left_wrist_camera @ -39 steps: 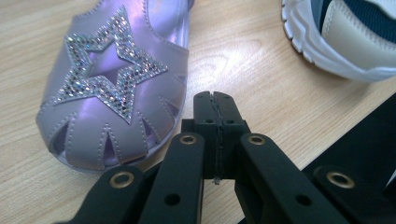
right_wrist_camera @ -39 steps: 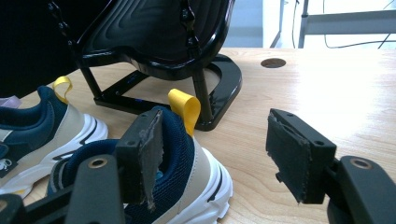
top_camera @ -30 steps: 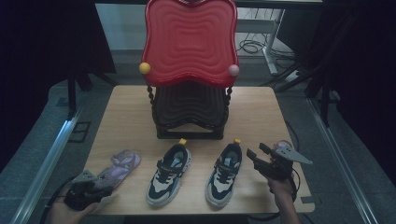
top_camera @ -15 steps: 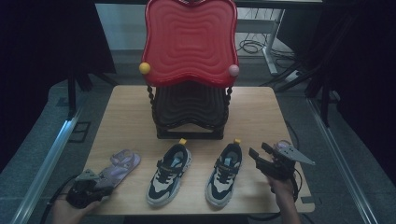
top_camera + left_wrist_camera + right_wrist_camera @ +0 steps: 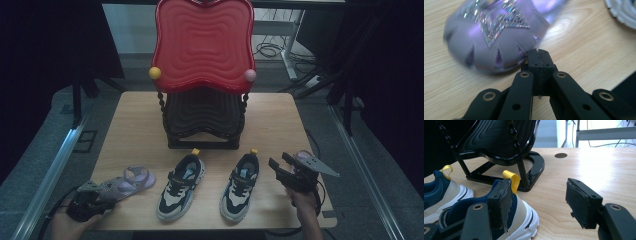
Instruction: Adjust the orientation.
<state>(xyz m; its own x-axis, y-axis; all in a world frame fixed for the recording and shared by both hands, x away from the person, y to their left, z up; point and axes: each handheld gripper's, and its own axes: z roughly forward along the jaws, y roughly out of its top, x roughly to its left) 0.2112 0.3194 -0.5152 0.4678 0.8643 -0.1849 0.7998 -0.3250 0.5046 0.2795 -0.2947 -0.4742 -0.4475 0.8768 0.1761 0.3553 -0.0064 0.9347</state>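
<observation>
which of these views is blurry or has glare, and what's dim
Left gripper view: the purple sandal is smeared with blur, while the shut left gripper is sharp. Right gripper view: bright glare washes out the table at upper right. High view: dim overall, dark surroundings, soft detail on the sneakers.

In the left gripper view, the glittery purple sandal point(image 5: 496, 35) just ahead of the closed left gripper point(image 5: 539, 53) is motion-blurred and cut by the top edge; whether the tips pinch its edge cannot be told. A white ridged shoe sole point(image 5: 624, 11) to the jaws' right is cropped at the corner. In the right gripper view, the left pad of the right gripper point(image 5: 541, 202) hides part of the navy-and-white sneaker's point(image 5: 524, 215) heel.
</observation>
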